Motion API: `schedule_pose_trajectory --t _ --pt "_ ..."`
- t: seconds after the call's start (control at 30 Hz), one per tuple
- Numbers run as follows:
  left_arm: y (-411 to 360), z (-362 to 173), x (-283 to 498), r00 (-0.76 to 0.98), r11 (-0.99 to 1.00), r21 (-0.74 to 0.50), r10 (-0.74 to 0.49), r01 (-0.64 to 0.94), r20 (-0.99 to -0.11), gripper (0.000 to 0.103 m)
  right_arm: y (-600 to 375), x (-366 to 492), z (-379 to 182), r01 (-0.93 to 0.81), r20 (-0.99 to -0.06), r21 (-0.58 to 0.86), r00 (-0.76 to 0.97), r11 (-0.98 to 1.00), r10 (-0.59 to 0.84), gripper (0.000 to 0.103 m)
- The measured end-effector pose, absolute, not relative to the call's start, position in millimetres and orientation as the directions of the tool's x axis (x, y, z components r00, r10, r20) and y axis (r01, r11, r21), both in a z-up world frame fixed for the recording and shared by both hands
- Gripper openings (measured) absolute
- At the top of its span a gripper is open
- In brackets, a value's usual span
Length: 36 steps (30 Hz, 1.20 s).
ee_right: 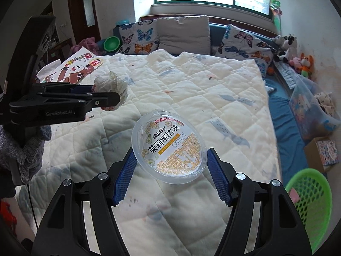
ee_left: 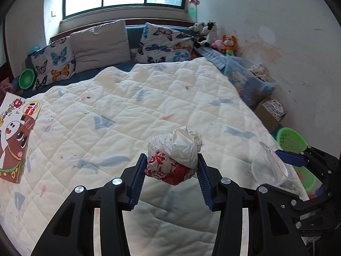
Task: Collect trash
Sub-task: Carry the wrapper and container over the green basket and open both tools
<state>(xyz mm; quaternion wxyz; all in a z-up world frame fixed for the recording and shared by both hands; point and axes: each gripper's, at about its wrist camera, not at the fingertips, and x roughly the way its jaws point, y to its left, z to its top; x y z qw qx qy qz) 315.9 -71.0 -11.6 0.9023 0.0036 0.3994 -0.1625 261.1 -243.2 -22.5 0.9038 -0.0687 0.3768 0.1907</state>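
The left gripper [ee_left: 172, 166] has its blue-padded jaws closed on a crumpled ball of white paper wrapper with red print [ee_left: 173, 155], held clear above the white quilted bed cover [ee_left: 127, 111]. The right gripper [ee_right: 169, 160] has its jaws clamped across the sides of a clear round plastic cup with a printed yellow-and-white film lid [ee_right: 169, 146], tilted so the lid faces the camera, also lifted off the bed.

Both pieces of trash look ready to be dropped, and the likely target is the green perforated plastic basket [ee_right: 309, 194] on the floor just beside the bed's right edge. To do this well, carry each item fully over the basket's opening before loosening the grip; the cup is light and slick, so a squeeze that slackens early could let it roll onto the quilt. Taking the right side first would probably keep the two grippers from crowding each other.

The basket holds something pink; the rest of its contents cannot be made out. Further along the wall, a clear plastic storage bin [ee_right: 313, 104] holds patterned fabric items, and a small cardboard box [ee_right: 319, 151] sits beside it.
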Motion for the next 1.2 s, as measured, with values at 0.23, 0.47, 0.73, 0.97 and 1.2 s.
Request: schedule_pose_trajectory --t 0.23,0.47,0.73,0.97,1.2 --pt "-110 0 284 0.607 0.922 -0.14 -0.346 0.361 -0.715 0.045 -281 227 -13 -0.328 -0.691 0.01 0.68 0.945 0.244 0.067" --pt "-158 6 258 0.579 0.887 -0.147 -0.404 0.438 -0.708 0.045 -333 196 -11 -0.234 -0.686 0.007 0.706 0.972 0.175 0.067" --pt "-222 12 243 0.535 0.84 -0.158 -0.464 0.52 -0.706 0.045 -392 170 -16 -0.123 -0.691 -0.019 0.719 0.992 0.076 0.067" --pt "-279 6 238 0.486 0.804 -0.168 -0.495 0.57 -0.721 0.045 -449 151 -24 -0.008 -0.695 -0.036 0.719 0.999 -0.019 0.067" --pt "-331 3 232 0.45 0.77 -0.162 -0.514 0.617 -0.73 0.046 -491 141 -33 0.082 -0.705 -0.044 0.704 0.996 -0.089 0.067"
